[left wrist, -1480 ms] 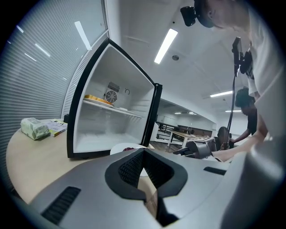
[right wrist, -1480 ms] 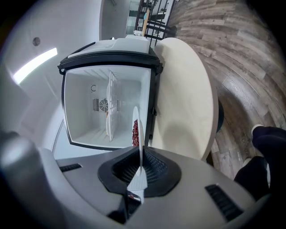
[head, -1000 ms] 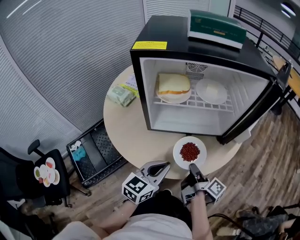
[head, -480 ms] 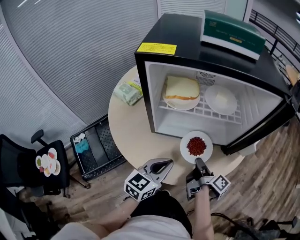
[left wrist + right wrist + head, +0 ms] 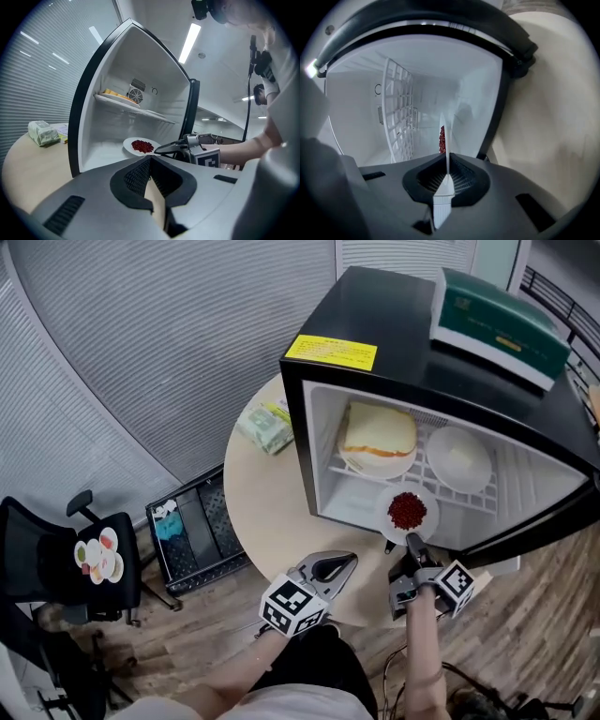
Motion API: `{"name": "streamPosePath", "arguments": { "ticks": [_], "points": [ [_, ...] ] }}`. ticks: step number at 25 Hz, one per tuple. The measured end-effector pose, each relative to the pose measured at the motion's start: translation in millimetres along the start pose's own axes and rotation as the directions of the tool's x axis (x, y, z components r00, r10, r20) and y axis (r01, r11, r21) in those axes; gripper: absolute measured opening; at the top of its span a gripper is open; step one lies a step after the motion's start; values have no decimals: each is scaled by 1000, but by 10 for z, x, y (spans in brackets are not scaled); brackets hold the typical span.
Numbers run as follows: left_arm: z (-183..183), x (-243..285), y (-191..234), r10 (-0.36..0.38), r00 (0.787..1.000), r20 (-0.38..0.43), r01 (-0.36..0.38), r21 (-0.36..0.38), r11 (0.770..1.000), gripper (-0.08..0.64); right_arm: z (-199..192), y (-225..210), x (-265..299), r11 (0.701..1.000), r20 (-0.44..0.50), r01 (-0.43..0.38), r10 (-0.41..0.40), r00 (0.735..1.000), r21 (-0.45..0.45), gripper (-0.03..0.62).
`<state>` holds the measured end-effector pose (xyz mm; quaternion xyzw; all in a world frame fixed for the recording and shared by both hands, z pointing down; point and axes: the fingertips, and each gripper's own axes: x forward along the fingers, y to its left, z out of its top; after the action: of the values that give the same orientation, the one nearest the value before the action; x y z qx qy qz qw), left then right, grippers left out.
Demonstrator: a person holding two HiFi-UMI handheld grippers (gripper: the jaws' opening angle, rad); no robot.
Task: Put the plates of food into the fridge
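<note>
- Gripping the plate (image 5: 409, 513) by its near rim, my right gripper (image 5: 411, 542) holds it in the fridge's (image 5: 375, 315) lower mouth.
- My left gripper (image 5: 343, 562): jaws together, empty, above the table (image 5: 267, 512).
- Door (image 5: 525, 535) cut off at right.

The left gripper (image 5: 349, 562) and the right gripper (image 5: 410, 540) have smooth grey shells, with black ribbed pads (image 5: 136, 176) lining the jaws. Each carries a cube (image 5: 292, 606) of black-and-white square markers. The person wears a white top (image 5: 300, 706).
</note>
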<state>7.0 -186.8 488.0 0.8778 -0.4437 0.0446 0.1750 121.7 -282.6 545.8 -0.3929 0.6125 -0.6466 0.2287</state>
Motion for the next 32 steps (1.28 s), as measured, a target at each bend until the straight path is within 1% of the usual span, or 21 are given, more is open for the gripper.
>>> {"name": "streamPosePath", "arguments": {
  "ticks": [4,9,18,21,23,27,30,32],
  "points": [
    [85,125,83,15,1000,21,-14,-16,1000,5,103,43,253,999,-12,33,-33,999,-20,17],
    [100,188,122,31,999,23,-30,-33,999,5,210,49,496,998,-24,61,-62,998,-35,17],
    [108,274,246,72,997,35,-70,-64,995,5,311,-31,676,994,-31,105,-106,994,-19,17],
    [117,286,276,82,996,40,-79,-71,994,5,327,-22,729,990,-36,139,-140,989,-31,17],
    [99,292,279,84,996,36,-81,-77,994,5,339,-29,746,984,-40,172,-174,984,-49,17],
    [78,297,287,83,996,30,-80,-90,993,5,395,-13,780,964,-24,233,-238,971,-126,17],
    [89,310,291,78,996,30,-75,-93,993,5,445,-11,797,938,-9,289,-296,955,-191,18],
    [101,317,294,75,997,30,-72,-94,993,5,447,-15,805,917,-7,318,-330,944,-239,32]
  ]
}}
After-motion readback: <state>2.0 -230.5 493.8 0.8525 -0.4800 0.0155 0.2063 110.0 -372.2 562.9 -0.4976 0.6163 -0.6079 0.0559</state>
